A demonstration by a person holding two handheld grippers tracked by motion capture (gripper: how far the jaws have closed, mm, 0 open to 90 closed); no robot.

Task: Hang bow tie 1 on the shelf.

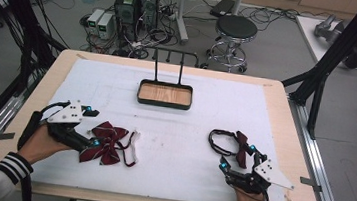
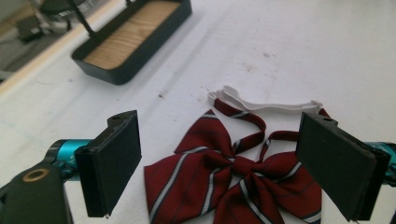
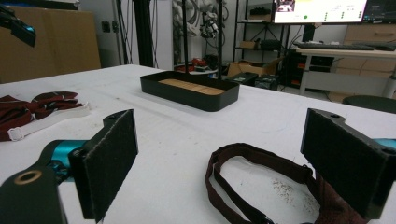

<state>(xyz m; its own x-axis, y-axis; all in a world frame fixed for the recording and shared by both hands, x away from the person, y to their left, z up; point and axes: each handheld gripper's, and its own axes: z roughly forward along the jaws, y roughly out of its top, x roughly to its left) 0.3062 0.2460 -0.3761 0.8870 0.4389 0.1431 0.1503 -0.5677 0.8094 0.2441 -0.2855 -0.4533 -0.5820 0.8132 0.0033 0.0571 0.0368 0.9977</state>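
The striped bow tie (image 2: 233, 179) near the pad's left edge was smooth woven cloth with a slight sheen; its white band (image 2: 261, 102) looked like matt elastic. The dark bow tie (image 3: 280, 186) near the right edge was rougher, matt fabric. The tray (image 1: 165, 94) had a matt black rim and a wood-grain floor. The white pad (image 1: 188, 131) looked matt, scuffed; the tabletop (image 1: 285, 122) was pale wood.
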